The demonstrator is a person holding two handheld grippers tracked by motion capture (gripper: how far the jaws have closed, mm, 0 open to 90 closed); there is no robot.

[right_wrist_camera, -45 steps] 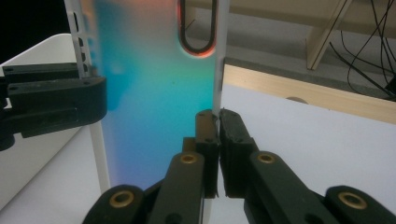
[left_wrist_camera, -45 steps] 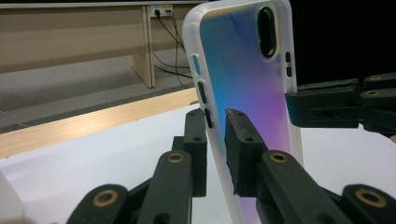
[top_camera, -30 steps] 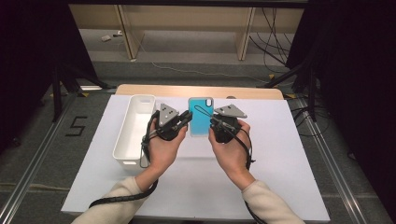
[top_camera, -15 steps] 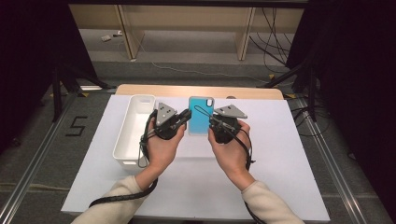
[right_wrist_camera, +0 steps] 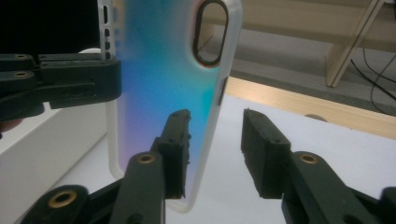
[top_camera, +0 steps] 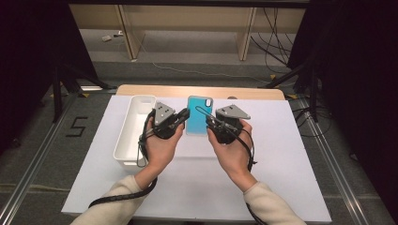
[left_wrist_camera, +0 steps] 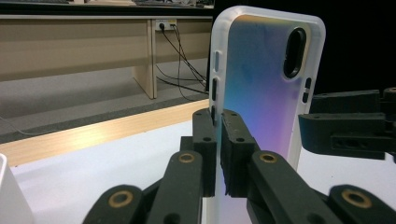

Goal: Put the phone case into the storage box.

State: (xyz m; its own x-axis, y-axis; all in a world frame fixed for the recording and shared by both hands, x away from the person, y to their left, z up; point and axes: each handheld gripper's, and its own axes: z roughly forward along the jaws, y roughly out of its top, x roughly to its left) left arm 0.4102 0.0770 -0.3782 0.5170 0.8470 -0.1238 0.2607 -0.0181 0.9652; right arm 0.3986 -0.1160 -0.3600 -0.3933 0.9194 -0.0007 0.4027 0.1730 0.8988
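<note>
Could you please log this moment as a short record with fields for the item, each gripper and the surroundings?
item: phone case, blue, translucent rim, held up above the white sheet
left gripper: shut on the case's side edge
right gripper: jaws have just been opening; the case's other edge stands in the gap, one pad close to it, the other clear
nearby: white bin beside the left hand

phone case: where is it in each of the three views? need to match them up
High view: phone case at centre, between the left gripper and right gripper.
Left gripper view: upright, right of centre, its left edge clamped in the shut jaws.
Right gripper view: upright, left of centre; jaws have just been opening, its right edge between them, unpressed.
Shared landmark: the case's oval camera cutout.
</note>
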